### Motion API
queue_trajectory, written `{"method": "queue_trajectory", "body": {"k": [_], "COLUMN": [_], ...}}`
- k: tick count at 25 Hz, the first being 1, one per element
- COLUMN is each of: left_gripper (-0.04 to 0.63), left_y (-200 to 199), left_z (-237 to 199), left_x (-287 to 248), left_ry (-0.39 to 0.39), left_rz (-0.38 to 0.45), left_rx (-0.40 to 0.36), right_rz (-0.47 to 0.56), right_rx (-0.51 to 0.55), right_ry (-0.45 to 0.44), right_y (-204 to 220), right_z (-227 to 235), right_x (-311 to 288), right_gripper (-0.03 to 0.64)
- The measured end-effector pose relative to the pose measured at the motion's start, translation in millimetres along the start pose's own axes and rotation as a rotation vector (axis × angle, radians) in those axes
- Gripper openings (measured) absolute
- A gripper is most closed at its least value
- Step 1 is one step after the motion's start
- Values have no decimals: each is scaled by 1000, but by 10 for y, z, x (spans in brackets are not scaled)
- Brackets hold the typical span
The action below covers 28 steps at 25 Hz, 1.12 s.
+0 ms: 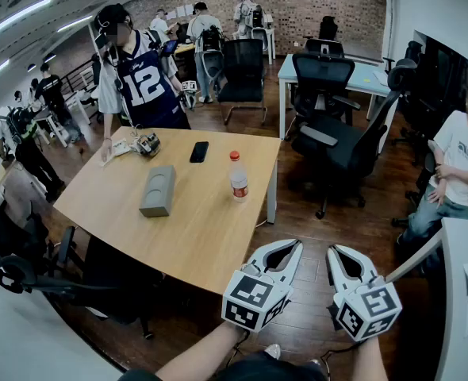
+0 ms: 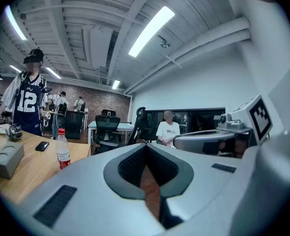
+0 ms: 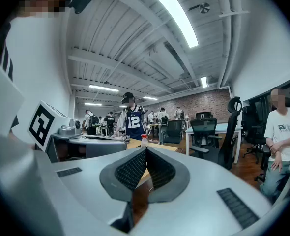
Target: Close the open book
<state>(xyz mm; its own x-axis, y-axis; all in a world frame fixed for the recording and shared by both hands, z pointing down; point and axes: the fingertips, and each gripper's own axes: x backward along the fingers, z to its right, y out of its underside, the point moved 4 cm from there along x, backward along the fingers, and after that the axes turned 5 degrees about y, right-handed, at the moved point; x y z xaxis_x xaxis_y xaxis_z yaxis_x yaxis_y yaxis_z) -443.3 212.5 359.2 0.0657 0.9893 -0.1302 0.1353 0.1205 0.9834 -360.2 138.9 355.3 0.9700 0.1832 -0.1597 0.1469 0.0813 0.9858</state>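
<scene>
Wooden table [image 1: 194, 236], showing no open book, is lying ahead-left of the left hand-held gripper [image 1: 297, 245] and farther right hand-held gripper [image 1: 331, 249], both hanging closed and empty.

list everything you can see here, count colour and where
table: one, light wood, centre left
box: one, grey, middle of the table
phone: one, black, table's far part
bottle: one, clear with red cap, table's right side
office chairs: several, black, right of the table
desk: one, pale top, behind the chairs
standing person: one, numbered jersey, table's far side
seated person: one, white shirt, far right
left hand-held gripper: one, white, shut, bottom centre
right hand-held gripper: one, white, shut, beside it
</scene>
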Motion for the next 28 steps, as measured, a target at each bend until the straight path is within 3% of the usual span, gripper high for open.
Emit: {"method": "queue_trajectory", "body": {"k": [7,12,19,28], "left_gripper": [5,5,5,5], "left_y": [69,169,326,481], "left_z": [50,232,779,1840], "left_x": [-41,-219,-656,-1171], "left_ry": [27,101,299,586], "left_rz": [-8,-31,-92,-152], "left_rx": [4,8,0,-53], "right_rz": [-8,-21,-36,-14], "right_rx": [-11,-34,-97,-146], "right_ry": [25,105,314,599], "right_y": [73,180,387,567], "right_z": [13,181,627,1129], "right_x": [37,223,771,1762], "right_gripper": [5,5,5,5]}}
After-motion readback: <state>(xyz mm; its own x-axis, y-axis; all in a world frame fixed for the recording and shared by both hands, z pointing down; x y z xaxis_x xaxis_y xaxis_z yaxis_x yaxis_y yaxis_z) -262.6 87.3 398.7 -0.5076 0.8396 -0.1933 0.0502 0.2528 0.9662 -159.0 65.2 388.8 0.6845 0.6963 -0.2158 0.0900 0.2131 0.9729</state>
